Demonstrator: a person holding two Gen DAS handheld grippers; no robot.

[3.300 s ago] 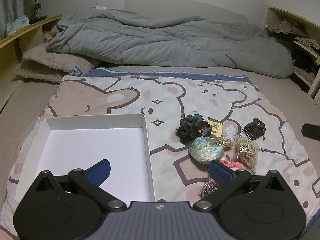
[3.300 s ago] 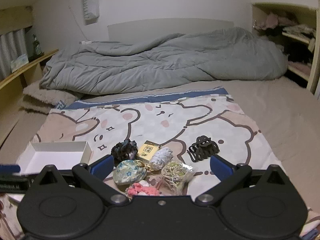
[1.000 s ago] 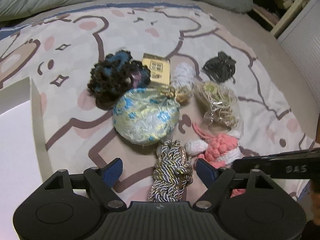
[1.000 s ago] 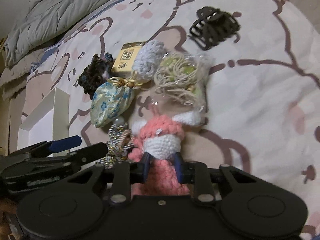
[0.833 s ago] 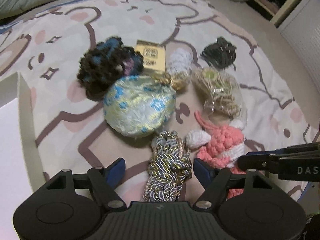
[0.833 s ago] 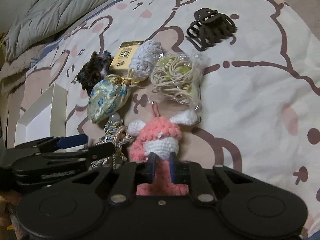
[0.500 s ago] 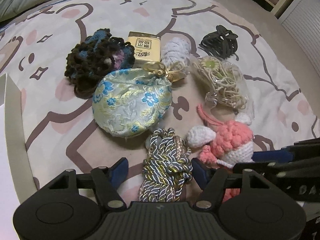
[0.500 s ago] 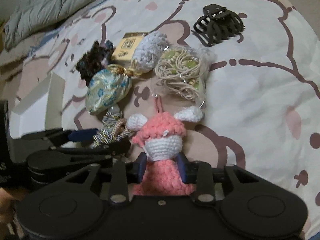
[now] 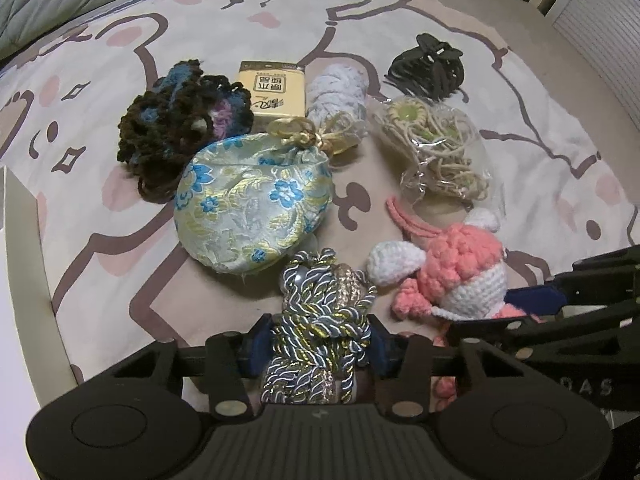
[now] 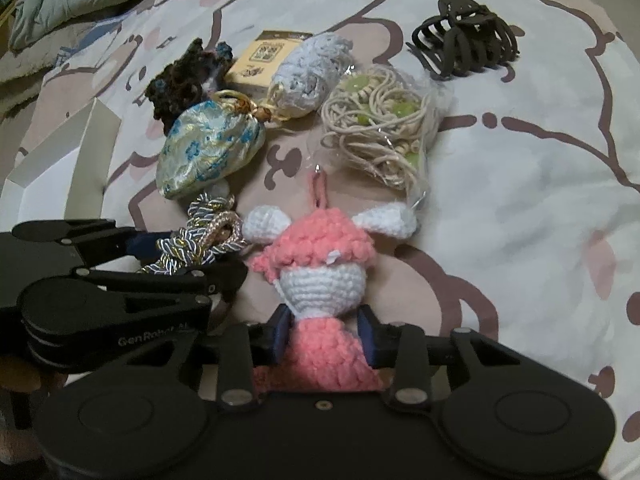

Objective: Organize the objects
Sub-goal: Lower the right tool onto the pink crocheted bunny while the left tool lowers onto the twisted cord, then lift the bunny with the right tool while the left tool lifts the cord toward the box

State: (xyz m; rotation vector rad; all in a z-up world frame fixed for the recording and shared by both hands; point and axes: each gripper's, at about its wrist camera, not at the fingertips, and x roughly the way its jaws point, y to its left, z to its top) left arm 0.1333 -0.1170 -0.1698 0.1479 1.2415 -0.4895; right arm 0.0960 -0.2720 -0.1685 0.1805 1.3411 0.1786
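Braided silver-and-gold cord bundle (image 9: 320,320) lies on the bear-print blanket (image 9: 540,128), long axis along the left gripper (image 9: 318,340), whose jaws are closing on it. Right gripper (image 10: 325,330) clasps the pink-and-white crochet doll (image 10: 320,268) just beside; white box (image 10: 64,168) lies leftward.

Lighting: dim, warm indoor light, soft and even; I cannot tell its source. Shadows: faint ones under the floral brocade pouch (image 9: 252,204) ahead of my left tool. Glare: small glints on the clear plastic bag of beige cords (image 9: 440,152) and on the twisted silver-and-gold cord bundle (image 9: 324,312). Sharpness: centre fairly crisp, with grain; the black hair claw (image 10: 464,36) far ahead of my right tool is slightly soft. Distortion: strong fisheye bending, dark corners in both views.
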